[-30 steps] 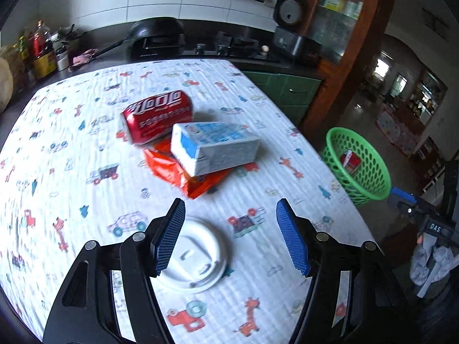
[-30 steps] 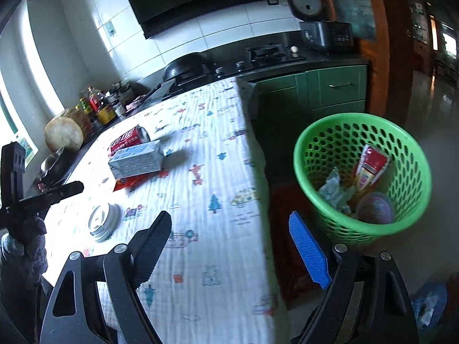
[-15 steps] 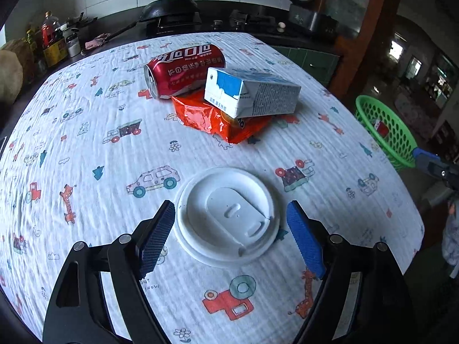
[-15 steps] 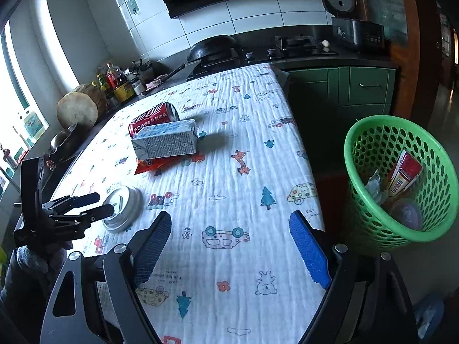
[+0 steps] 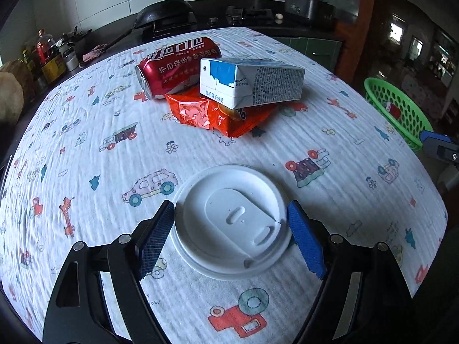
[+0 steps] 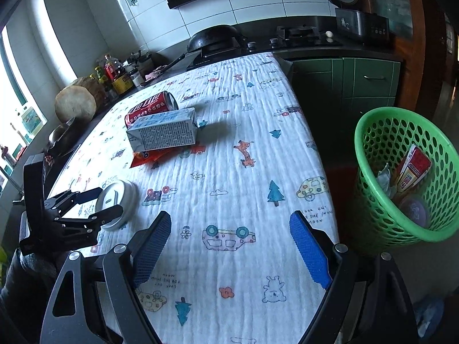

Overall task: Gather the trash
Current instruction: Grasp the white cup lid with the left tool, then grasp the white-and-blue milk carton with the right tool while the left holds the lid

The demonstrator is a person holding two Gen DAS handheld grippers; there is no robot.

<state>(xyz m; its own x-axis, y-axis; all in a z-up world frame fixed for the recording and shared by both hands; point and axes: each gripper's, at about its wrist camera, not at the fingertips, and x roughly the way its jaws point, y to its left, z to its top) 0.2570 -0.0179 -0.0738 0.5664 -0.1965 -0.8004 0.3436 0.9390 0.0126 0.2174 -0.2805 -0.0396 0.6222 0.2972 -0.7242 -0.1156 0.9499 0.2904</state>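
A white plastic cup lid (image 5: 232, 220) lies flat on the patterned tablecloth (image 5: 86, 132). My left gripper (image 5: 230, 204) is low over it and open, its blue pads (image 5: 156, 235) standing at either side of the lid's rim; the lid rests on the cloth. Farther back a red soda can (image 5: 172, 66) lies on its side against a white and blue carton (image 5: 258, 83), which sits on an orange wrapper (image 5: 206, 114). My right gripper (image 6: 230, 215) hangs open and empty over the table's near right part. From there I see the left gripper (image 6: 109, 200) straddling the lid (image 6: 117, 200).
A green mesh basket (image 6: 373, 132) stands on the floor right of the table edge, holding a red packet and other scraps. Behind the table runs a dark counter with a wok (image 6: 215, 37), bottles (image 6: 112, 71) and a stove.
My left gripper has come down and widened, so the lid now lies between its pads instead of ahead of them. My right gripper has swung from the basket side to over the table.
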